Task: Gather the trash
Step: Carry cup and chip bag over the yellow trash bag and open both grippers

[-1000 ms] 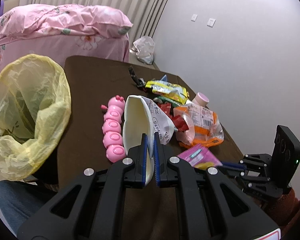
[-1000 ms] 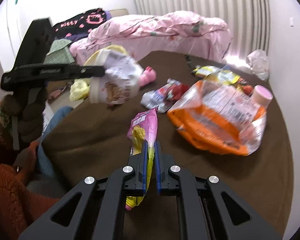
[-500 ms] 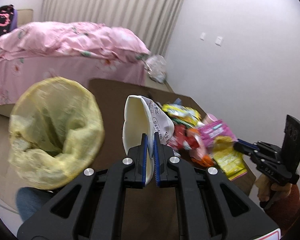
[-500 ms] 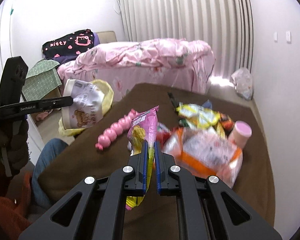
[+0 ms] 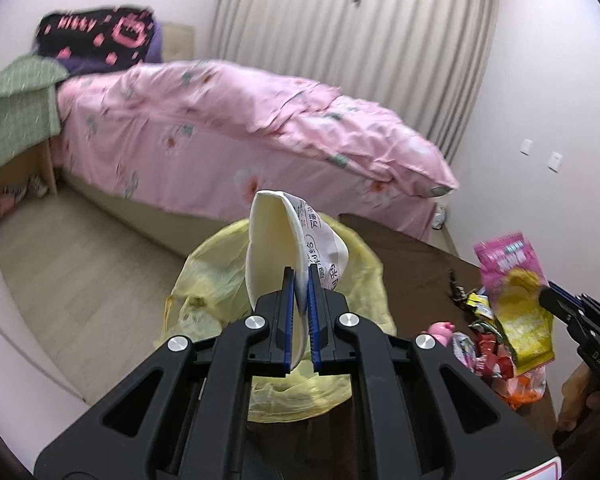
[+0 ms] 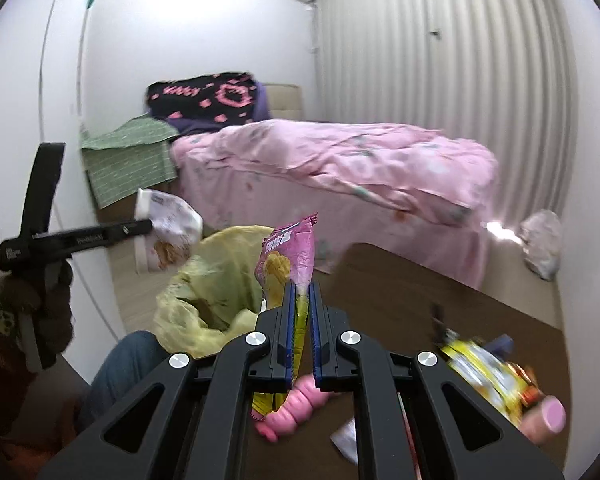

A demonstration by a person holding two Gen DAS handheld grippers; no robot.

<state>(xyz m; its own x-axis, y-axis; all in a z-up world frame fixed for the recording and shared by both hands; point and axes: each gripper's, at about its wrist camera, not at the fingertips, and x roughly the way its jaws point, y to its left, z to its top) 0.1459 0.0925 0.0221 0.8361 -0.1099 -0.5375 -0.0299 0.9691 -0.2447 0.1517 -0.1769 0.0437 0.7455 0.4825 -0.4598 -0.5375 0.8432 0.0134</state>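
My left gripper (image 5: 299, 280) is shut on the rim of a white paper bowl (image 5: 274, 240) and holds it in the air over the yellow trash bag (image 5: 216, 276). In the right wrist view the bowl (image 6: 166, 228) hangs beyond the bag (image 6: 208, 280). My right gripper (image 6: 301, 294) is shut on a pink and yellow snack packet (image 6: 290, 258), held above the table's left edge near the bag. The packet (image 5: 516, 296) also shows at the right of the left wrist view.
The brown table (image 6: 400, 292) carries a pink caterpillar toy (image 6: 296, 408), a yellow wrapper (image 6: 484, 368), a pink-capped bottle (image 6: 548, 420) and other wrappers (image 5: 484, 348). A pink bed (image 5: 240, 136) stands behind. A white plastic bag (image 6: 542, 244) lies on the floor.
Both grippers have lifted off the table and swung left toward the yellow bag. The bowl now hangs over the bag's mouth, and the packet has come up close to it.
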